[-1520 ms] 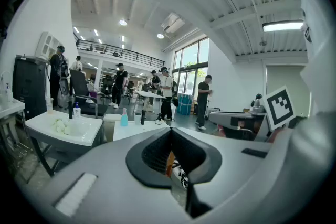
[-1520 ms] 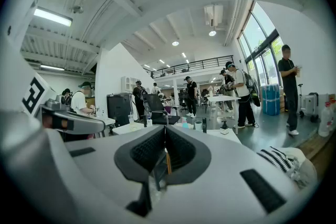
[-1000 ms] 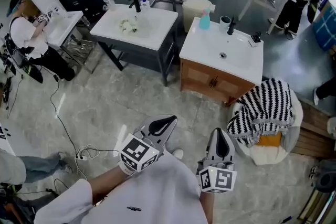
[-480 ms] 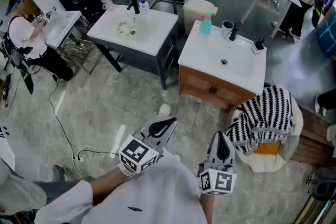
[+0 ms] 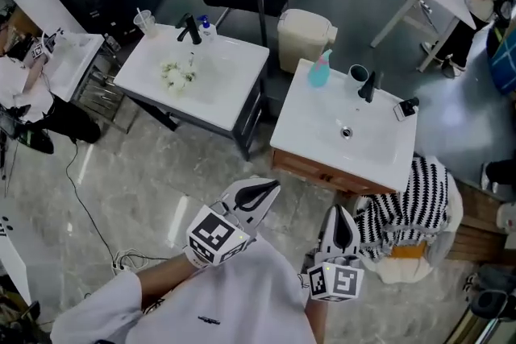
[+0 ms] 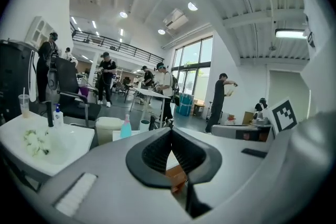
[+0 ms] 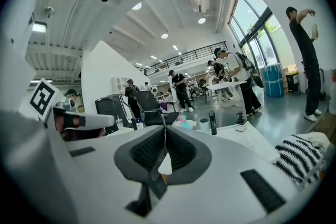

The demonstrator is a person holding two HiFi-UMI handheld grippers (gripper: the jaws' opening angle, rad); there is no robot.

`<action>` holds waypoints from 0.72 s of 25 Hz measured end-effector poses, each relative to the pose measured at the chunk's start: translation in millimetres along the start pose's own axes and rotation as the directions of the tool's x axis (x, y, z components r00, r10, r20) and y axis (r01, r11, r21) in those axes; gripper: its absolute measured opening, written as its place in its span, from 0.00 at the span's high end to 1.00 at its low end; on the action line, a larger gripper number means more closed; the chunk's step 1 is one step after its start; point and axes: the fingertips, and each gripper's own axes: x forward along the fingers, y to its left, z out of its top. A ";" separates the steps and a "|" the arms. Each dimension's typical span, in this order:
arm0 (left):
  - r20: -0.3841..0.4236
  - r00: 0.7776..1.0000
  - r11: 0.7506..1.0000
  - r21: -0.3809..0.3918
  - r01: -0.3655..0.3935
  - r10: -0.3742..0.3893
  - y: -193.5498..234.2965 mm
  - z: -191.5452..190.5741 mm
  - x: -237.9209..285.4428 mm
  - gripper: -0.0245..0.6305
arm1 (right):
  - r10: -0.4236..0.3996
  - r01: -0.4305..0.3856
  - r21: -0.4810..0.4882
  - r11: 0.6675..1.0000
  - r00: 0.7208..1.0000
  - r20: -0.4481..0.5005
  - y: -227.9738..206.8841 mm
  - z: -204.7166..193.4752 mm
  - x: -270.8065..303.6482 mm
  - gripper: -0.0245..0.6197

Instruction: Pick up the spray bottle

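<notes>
The spray bottle [image 5: 319, 70], teal with a pink head, stands upright at the far left corner of the white sink top [image 5: 314, 129] on the wooden cabinet. It also shows small in the left gripper view as the bottle [image 6: 126, 127] and in the right gripper view as the bottle [image 7: 184, 122]. My left gripper [image 5: 270, 188] and right gripper [image 5: 339, 213] are both held over the floor, well short of the cabinet. Each points toward the sinks. In the gripper views the left gripper [image 6: 170, 131] and the right gripper [image 7: 165, 128] are shut, with nothing between the pads.
A cup [image 5: 357, 76] and a black faucet [image 5: 368, 86] stand right of the bottle. A second white sink table [image 5: 218, 93] is to the left, a beige bin [image 5: 305, 36] behind it. A striped cloth [image 5: 415, 193] lies on a seat at the right. Cables [image 5: 129, 258] trail on the floor.
The person has walked toward the sinks, so the cabinet and bottle are now closer and lower in the head view. Both grippers stay shut and in the same pose before the body.
</notes>
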 end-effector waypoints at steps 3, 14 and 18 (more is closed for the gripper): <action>-0.030 0.999 0.999 -0.017 0.035 -0.035 56.3 19.0 31.2 0.96 | -0.022 0.022 -0.010 1.000 1.000 -0.014 6.4 13.1 61.7 0.95; -0.020 0.999 0.998 -0.031 0.048 -0.049 172.2 68.5 105.5 0.96 | -0.058 0.058 -0.065 0.996 0.998 0.001 4.5 60.9 197.5 0.95; -0.017 1.000 1.000 -0.013 0.020 -0.020 175.1 71.1 122.5 0.96 | -0.030 0.030 -0.076 0.997 0.999 0.012 -7.9 70.5 210.1 0.95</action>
